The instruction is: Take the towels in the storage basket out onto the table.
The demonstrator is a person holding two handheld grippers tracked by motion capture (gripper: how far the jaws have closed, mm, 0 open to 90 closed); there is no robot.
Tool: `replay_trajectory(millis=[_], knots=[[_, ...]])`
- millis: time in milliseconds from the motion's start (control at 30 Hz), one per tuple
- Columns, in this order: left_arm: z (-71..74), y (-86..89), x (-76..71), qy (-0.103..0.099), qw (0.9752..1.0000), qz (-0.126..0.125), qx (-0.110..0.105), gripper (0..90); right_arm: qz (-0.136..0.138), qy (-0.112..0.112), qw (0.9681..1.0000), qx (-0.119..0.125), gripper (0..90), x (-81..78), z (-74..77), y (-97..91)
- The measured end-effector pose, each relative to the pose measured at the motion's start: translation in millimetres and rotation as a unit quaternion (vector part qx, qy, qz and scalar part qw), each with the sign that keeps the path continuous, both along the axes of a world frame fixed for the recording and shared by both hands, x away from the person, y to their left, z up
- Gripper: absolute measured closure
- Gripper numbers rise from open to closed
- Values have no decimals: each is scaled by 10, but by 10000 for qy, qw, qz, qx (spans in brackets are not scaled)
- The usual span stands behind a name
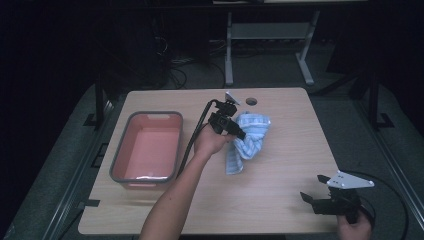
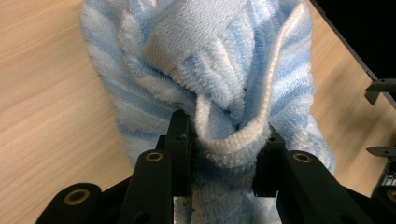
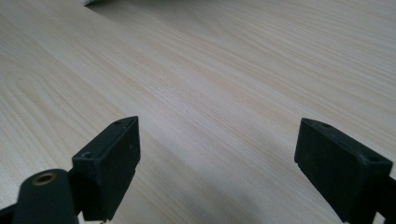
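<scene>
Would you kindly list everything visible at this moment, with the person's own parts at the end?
table: one, light wood, centre of the high view.
tub: one, pink with grey rim, left part of the table.
towel: one, blue and white striped, bunched at mid-table.
cable hole: one, dark, far table edge.
desk frame: one, grey, on the floor beyond.
left gripper: one, black, shut on the towel.
right gripper: one, black, open, near right corner.
</scene>
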State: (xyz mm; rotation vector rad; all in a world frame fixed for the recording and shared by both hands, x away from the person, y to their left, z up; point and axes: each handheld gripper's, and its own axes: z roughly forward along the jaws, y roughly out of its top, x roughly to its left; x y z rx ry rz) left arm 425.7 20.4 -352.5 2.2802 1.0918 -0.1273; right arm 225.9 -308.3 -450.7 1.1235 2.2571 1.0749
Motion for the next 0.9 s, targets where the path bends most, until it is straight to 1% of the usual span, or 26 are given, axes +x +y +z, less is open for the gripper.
replay_trajectory(millis=[133,167,200,233,267,333,367,400,433,467,533,600,633,767,900], knots=[[-45,-20,11,35,10000,6,-2,655,18,-4,10000,-22,137,3,2,9],[-89,-37,16,64,10000,13,-3,655,22,-9,10000,-28,137,4,2,14],[-89,-37,16,64,10000,13,-3,655,22,-9,10000,-28,137,4,2,14],[-116,-37,24,81,10000,-38,35,655,23,-3,10000,-26,137,3,2,15],[-160,-53,26,104,9999,-4,23,654,15,4,10000,-23,137,2,0,15],[-181,-55,30,115,9999,-21,38,653,16,9,10000,-20,137,3,-1,14],[-224,-77,30,134,9999,54,4,653,19,4,10000,-25,137,2,1,12],[-243,-85,30,140,9999,74,-10,652,20,1,10000,-27,137,2,1,12],[-243,-85,30,140,9999,74,-10,651,20,1,10000,-27,137,2,1,12],[-283,-97,38,164,9999,38,21,649,16,18,10000,-14,137,1,-1,12],[-302,-105,41,178,9998,46,21,646,15,14,10000,-13,137,3,-3,13],[-345,-121,42,188,9998,57,-16,644,22,9,10000,-17,137,4,-2,15],[-377,-132,45,216,9998,47,0,644,25,3,10000,-22,137,5,-3,16],[-422,-152,48,274,9996,45,-17,637,22,13,10000,-31,137,8,-6,15],[-458,-187,39,265,9996,33,-3,630,38,0,10000,-44,137,8,-5,19]])
